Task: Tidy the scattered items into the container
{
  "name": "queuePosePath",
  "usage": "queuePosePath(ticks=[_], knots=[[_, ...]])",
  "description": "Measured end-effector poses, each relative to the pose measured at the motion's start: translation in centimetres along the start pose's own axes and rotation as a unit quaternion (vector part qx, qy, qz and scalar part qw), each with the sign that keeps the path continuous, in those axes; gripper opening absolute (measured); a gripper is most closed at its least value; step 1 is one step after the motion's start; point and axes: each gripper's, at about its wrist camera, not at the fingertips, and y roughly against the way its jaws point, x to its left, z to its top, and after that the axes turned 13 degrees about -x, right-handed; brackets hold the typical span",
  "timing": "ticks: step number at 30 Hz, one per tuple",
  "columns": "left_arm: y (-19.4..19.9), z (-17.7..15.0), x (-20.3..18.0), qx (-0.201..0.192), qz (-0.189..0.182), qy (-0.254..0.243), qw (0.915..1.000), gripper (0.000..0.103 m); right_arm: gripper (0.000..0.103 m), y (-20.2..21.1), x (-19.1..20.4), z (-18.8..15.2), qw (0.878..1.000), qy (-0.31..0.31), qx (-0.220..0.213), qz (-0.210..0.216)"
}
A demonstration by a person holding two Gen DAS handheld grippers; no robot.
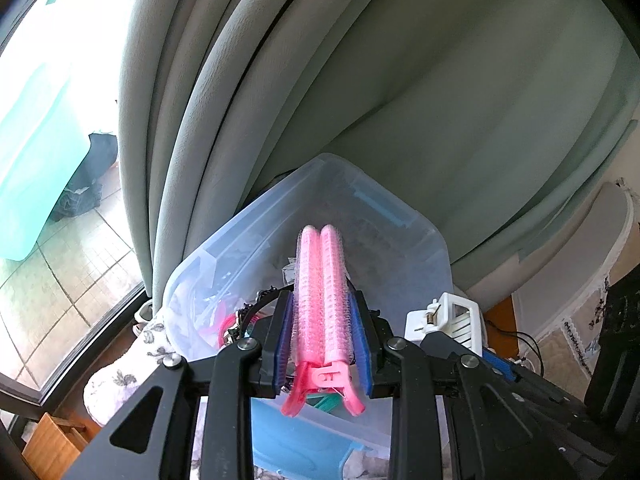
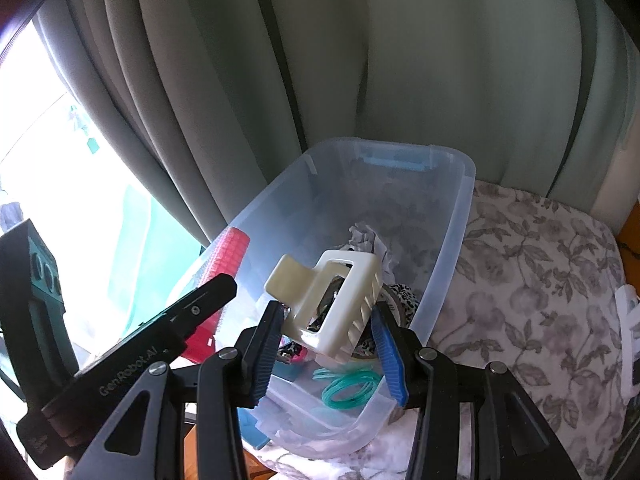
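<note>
Pink hair clip point(image 1: 320, 300) sits pinched in the left gripper point(image 1: 322, 344); the right gripper point(image 2: 326, 344) pinches a white claw clip point(image 2: 332, 300). Both hang over the clear bin point(image 2: 456, 216). Lower each inside the rim before spreading the fingers, one gripper at a time.

Pink hair clip point(image 1: 322, 300), cream claw clip point(image 2: 334, 306), grey floral cloth point(image 2: 532, 280)

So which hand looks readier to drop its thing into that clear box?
Probably the right gripper: its white claw clip hangs above the bin's open inside. The left gripper's pink roller clip seems nearer the rim.
</note>
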Motion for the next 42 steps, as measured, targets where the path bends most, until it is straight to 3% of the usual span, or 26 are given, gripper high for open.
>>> queuePosePath(ticks=[1,9,17,27,30,42], knots=[[0.5,0.1,0.0,0.000,0.001,0.000,1.0000,0.038,0.049,-0.1,-0.1,-0.1,1.000,-0.001,0.002,-0.001],[0.9,0.8,-0.4,0.005,0.003,0.001,1.0000,0.041,0.049,-1.3,-0.7,-0.5,1.000,-0.005,0.013,-0.004],[1.8,-0.4,-0.9,0.005,0.010,-0.001,0.9999,0.060,0.051,-0.9,-0.7,-0.6,1.000,-0.009,0.014,-0.007],[3.3,-0.6,-1.0,0.004,0.012,-0.001,0.9999,0.067,0.055,0.9,-0.8,-0.9,1.000,-0.007,0.012,0.003],[1.9,-0.9,-1.1,0.004,0.011,0.001,0.9999,0.070,0.057,1.1,-0.9,-1.0,1.000,-0.009,0.009,0.005],[2.8,-0.6,-1.8,0.003,0.012,-0.003,0.9999,0.080,0.071,2.1,-1.4,-0.9,1.000,-0.015,-0.001,-0.004]])
